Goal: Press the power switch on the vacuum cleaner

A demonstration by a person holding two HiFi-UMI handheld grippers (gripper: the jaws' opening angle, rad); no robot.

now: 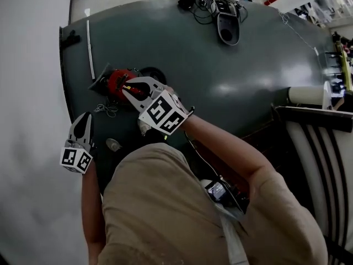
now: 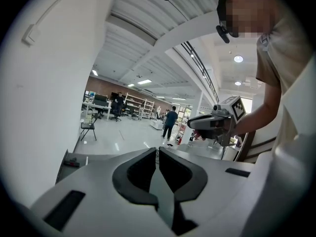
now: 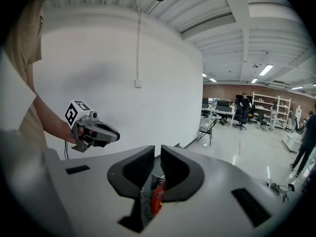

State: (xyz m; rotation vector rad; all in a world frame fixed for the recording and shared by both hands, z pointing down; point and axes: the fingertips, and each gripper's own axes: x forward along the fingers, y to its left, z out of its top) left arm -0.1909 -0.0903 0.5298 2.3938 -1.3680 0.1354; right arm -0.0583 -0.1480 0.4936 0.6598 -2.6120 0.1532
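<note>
Beige shirt is nearest, the person leaning over a dark grey-green bench. Just beyond the left sleeve the left gripper hangs by the bench's near left edge, its jaws drawn almost together with nothing between them (its own view looks out across the room, not at any work), so it seems to be idle. A little farther in, the right gripper reaches forward and to the left, its jaws likewise narrowed to a thin slit. Through and under that slit the red body of the vacuum cleaner shows, which sits toward the left side of the bench, close to the tips. I cannot tell whether the tips touch the casing, nor pick out the switch itself. My reading is that the approach is done and the press is the step in hand, with no sign either way that the machine is running. Beyond lie a white rod and, at the far edge, a tangle of cables beside a dark oval device.
</note>
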